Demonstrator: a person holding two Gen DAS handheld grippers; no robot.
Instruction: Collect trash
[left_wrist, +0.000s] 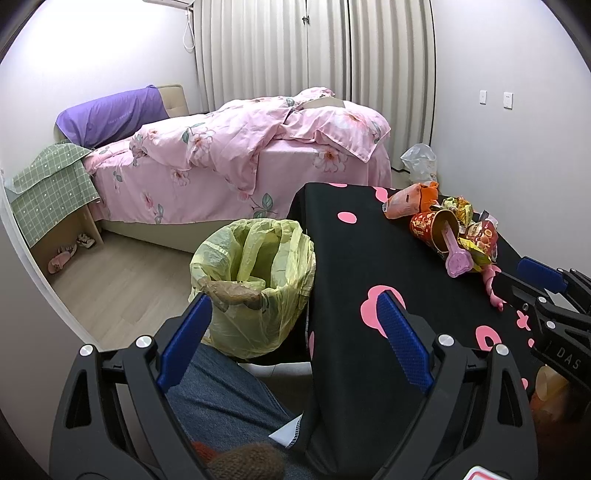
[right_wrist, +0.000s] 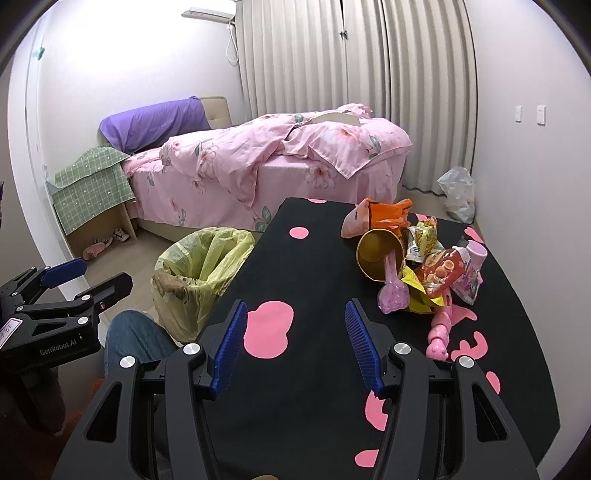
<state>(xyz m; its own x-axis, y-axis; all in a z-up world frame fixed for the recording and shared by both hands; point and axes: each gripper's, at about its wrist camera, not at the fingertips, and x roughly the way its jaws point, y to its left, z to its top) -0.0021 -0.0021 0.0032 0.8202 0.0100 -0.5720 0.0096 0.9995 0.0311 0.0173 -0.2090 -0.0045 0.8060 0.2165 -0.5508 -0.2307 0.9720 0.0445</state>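
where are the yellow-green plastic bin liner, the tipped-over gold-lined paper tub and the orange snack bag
yellow-green plastic bin liner (right_wrist: 207, 258), right wrist view, on the inner fold of the bag's open mouth
tipped-over gold-lined paper tub (right_wrist: 376, 254), right wrist view, on its gold inner wall
orange snack bag (right_wrist: 388, 214), right wrist view, on its crumpled orange front

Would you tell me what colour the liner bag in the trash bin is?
The liner bag is pale yellow-green, shown best in the left wrist view.
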